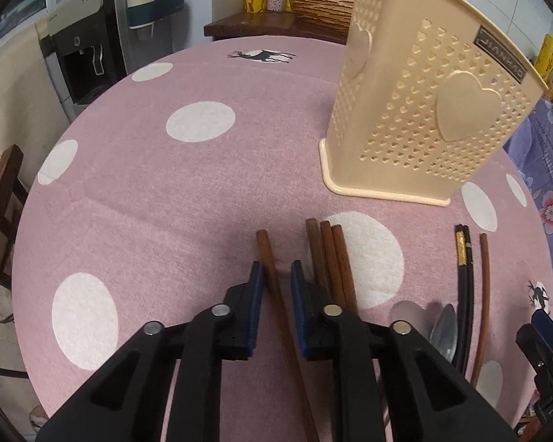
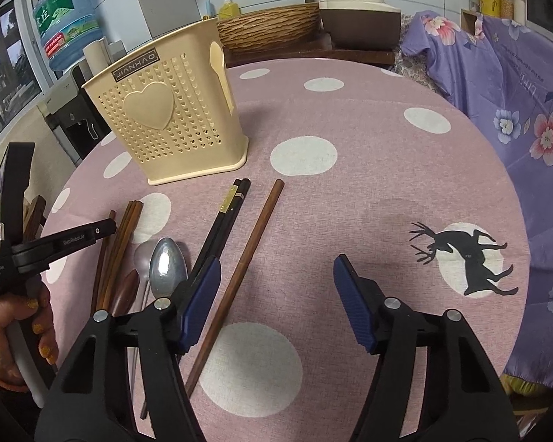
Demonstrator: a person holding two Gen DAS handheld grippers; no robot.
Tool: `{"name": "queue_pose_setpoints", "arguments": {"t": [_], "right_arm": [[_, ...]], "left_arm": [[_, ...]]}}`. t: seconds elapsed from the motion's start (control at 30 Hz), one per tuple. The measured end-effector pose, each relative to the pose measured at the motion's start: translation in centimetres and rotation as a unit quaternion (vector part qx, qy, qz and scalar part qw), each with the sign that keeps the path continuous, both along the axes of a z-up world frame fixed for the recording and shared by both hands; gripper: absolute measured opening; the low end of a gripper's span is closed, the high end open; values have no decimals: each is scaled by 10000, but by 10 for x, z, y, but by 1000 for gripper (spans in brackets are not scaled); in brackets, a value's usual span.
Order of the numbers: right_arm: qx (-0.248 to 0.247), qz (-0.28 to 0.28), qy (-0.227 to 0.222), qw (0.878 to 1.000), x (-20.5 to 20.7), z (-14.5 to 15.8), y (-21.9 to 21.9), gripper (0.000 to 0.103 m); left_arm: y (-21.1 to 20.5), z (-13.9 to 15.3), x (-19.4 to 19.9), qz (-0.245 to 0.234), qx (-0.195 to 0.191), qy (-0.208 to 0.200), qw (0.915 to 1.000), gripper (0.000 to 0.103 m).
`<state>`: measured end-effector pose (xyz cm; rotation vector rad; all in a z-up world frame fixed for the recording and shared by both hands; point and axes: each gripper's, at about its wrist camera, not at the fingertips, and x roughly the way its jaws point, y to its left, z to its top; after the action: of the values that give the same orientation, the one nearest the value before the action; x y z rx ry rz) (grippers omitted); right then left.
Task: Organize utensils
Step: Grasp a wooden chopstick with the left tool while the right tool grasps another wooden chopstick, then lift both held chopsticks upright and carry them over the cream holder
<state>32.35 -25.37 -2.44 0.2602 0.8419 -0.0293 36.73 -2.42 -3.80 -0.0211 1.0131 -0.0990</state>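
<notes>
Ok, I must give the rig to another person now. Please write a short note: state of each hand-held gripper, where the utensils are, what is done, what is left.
Left hand-held gripper: shut on one brown wooden chopstick, still lying on the pink dotted tablecloth.
Right hand-held gripper: open, a single brown chopstick between its jaws, not gripped.
On the cloth: three brown chopsticks, a black chopstick pair, metal spoons.
Done: nothing visible in the beige perforated plastic holder.
Left: move all utensils into the holder.
</notes>
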Motion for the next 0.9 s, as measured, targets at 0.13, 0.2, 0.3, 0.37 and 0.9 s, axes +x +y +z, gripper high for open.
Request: {"name": "queue_pose_setpoints", "arguments": {"t": [0.13, 0.2, 0.3, 0.37, 0.9], "right_arm": [[136, -121, 139, 9997, 14, -3, -1, 55], [294, -182, 257, 9991, 24, -7, -2, 50], [357, -251, 405, 9982, 38, -13, 3, 43], [278, -284, 446, 9982, 46, -14, 9, 38], [-321, -458, 599, 9966, 84, -19, 30, 10]], "left_arm": [[-1, -1, 5, 8, 134, -61, 9999, 11], [-3, -1, 3, 13, 222, -85, 9997, 11], [-6, -2, 2, 25, 329, -134, 9994, 11], [-8, -2, 2, 30, 385, -165, 9991, 11], [-18, -3, 6, 16, 563, -201, 9982, 9]]}}
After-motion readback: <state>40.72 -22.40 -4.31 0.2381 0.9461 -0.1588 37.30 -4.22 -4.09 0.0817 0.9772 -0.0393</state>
